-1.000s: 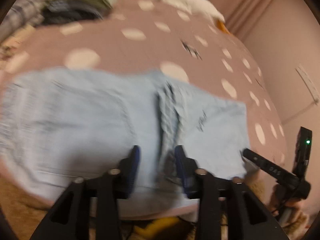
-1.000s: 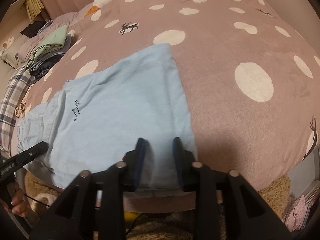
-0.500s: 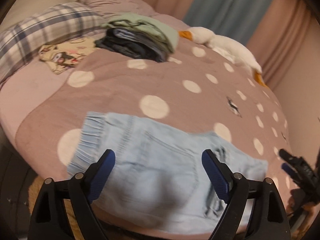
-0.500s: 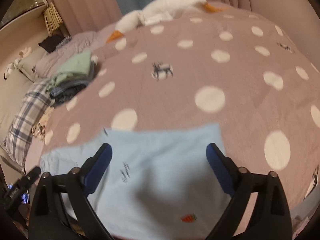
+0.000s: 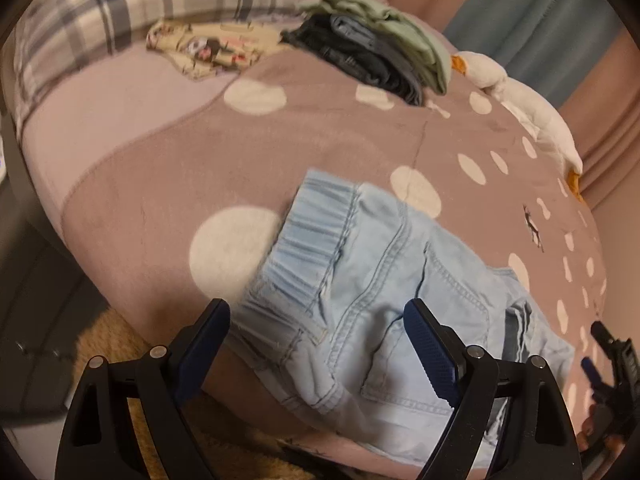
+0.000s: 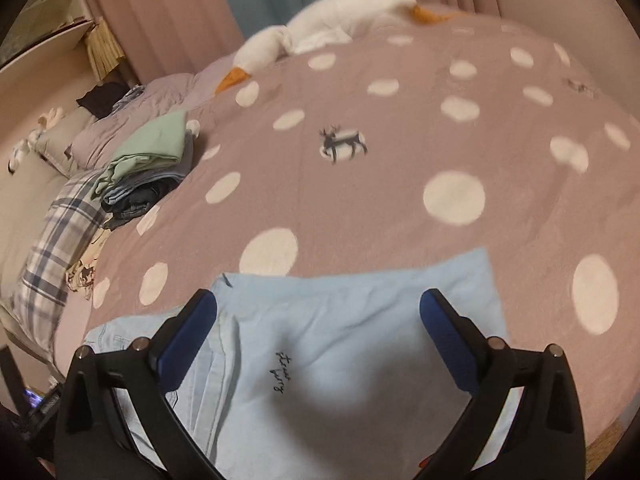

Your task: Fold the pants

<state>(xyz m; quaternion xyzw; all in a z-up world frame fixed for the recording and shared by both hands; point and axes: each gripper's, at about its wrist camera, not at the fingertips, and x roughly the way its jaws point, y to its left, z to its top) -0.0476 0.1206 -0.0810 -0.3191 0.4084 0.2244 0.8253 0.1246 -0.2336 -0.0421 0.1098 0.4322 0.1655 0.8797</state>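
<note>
Light blue denim pants (image 5: 384, 280) lie folded on the dotted mauve bedspread (image 5: 320, 132) at the bed's near edge, elastic waistband toward the left. My left gripper (image 5: 316, 344) is open and empty, above the waistband end. In the right wrist view the pants (image 6: 340, 344) show their smooth pale leg part with small dark embroidery. My right gripper (image 6: 318, 336) is open and empty above that part. The tip of the right gripper shows at the left wrist view's right edge (image 5: 612, 352).
A stack of folded clothes (image 5: 380, 52) (image 6: 148, 168) sits farther back on the bed, beside a plaid pillow (image 5: 132, 12) and a patterned cloth (image 5: 204, 48). A white goose plush (image 6: 320, 28) lies at the far side. A tan rug (image 5: 112, 336) is below the bed edge.
Both grippers were nearly shut at the pants' near edge a second ago. They have opened wide and lifted back. The pants stay lying on the bed.
</note>
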